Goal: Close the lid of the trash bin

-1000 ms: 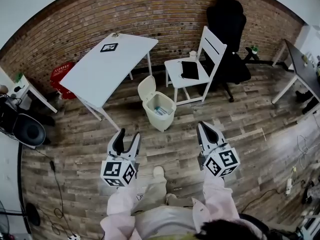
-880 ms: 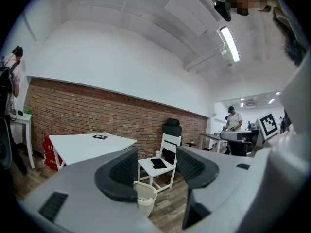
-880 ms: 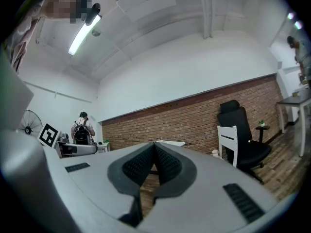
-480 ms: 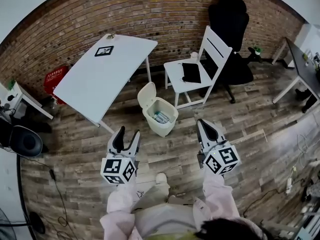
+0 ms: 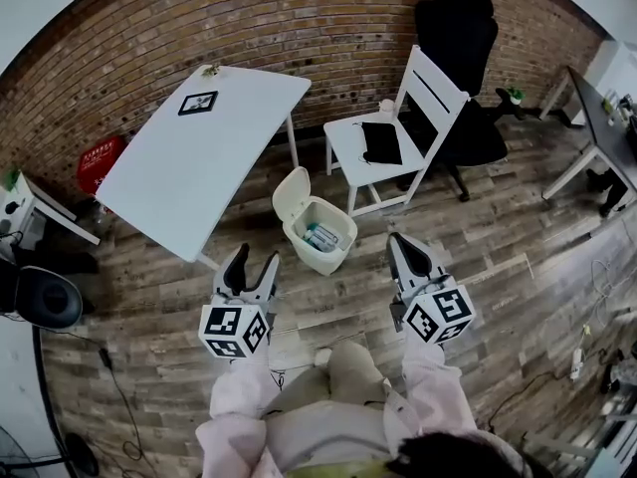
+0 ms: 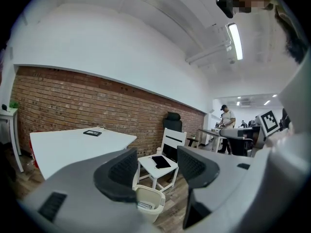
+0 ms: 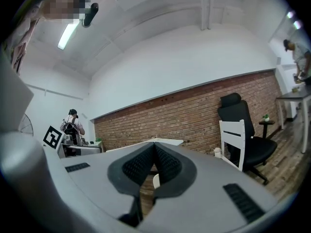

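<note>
Short of the trash bin (image 5: 320, 239), left gripper (image 5: 255, 259) spread, right gripper (image 5: 401, 251) pressed together, we next reach to tip its lid (image 5: 292, 181) down.

Both arms reach forward with elbows bent. Left sleeve (image 5: 237, 398) and right sleeve (image 5: 430, 384) are pale pink. The two hands are level with each other, well apart.

Left gripper (image 5: 254, 267) points ahead, tipped slightly down. Its jaws stand apart with nothing between them. In the left gripper view its dark ribbed pads (image 6: 121, 171) are clearly separated. Left marker cube (image 5: 235, 329) sits at the wrist end.

Right gripper (image 5: 406, 255) points ahead, about level and parallel to the left. Its jaws are together and hold nothing. In the right gripper view its pads (image 7: 138, 166) meet at the tips. Right marker cube (image 5: 439, 313) sits behind the jaws.
</note>
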`<action>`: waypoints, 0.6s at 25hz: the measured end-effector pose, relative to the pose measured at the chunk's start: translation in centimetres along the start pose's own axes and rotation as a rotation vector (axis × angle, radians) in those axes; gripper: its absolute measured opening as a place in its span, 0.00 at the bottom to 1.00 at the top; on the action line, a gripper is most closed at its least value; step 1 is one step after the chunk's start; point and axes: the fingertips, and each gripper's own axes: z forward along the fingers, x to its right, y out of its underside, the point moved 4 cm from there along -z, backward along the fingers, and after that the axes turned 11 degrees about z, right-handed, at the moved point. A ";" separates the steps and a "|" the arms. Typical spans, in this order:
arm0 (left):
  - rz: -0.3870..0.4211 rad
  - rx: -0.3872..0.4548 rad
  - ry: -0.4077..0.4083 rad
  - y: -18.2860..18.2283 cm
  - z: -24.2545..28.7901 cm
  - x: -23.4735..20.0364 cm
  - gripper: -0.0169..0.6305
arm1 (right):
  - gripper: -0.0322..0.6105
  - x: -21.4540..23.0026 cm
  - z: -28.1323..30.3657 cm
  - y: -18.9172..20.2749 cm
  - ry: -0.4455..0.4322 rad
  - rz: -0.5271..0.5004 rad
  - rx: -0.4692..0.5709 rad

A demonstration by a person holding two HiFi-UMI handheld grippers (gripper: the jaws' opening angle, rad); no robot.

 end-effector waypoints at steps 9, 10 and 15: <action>-0.012 -0.045 0.007 1.0 4.6 -1.6 0.42 | 0.05 2.5 4.1 0.7 -0.008 0.027 -0.042; -0.016 -0.049 0.006 1.1 5.4 -1.8 0.42 | 0.05 3.0 4.8 0.6 -0.009 0.030 -0.047; -0.041 -0.075 -0.005 1.6 9.4 -2.9 0.43 | 0.05 5.8 9.2 0.2 -0.026 0.037 -0.080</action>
